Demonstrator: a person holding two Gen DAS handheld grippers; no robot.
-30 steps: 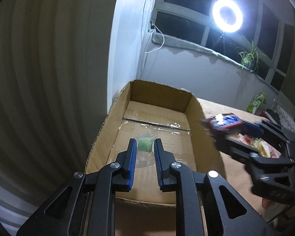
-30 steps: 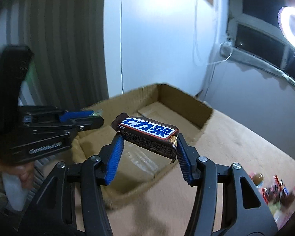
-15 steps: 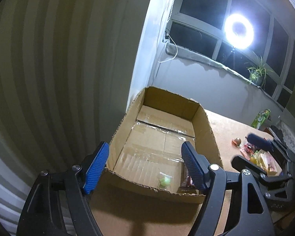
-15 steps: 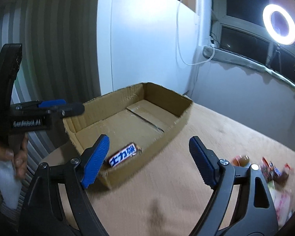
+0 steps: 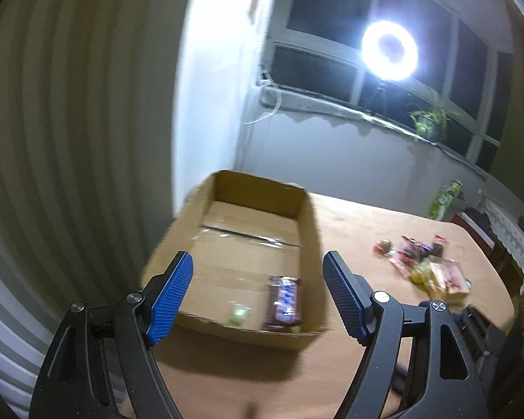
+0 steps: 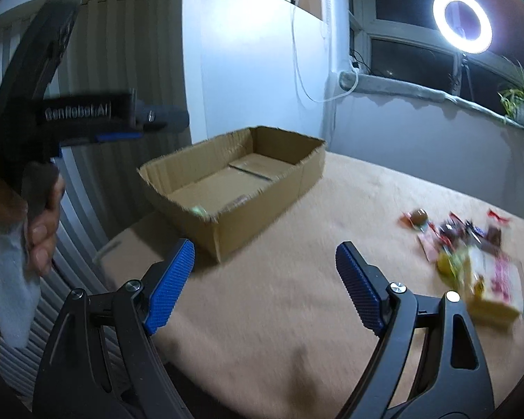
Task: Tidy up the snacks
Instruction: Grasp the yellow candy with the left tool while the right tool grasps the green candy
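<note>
Snacks: a chocolate bar (image 5: 283,301) and green candy (image 5: 238,314) lie in the cardboard box (image 5: 227,328) at lower centre, between the spread, empty left gripper's (image 5: 256,296) pads, while the right gripper (image 6: 265,284) gapes empty too.

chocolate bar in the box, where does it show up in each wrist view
Left wrist view: the chocolate bar lies in the cardboard box's near right corner, beside a small green candy.
Right wrist view: only a blurred sliver shows over the box's near wall; I cannot be sure it is the bar.
Shared landmark: the ring light at the window.
</note>
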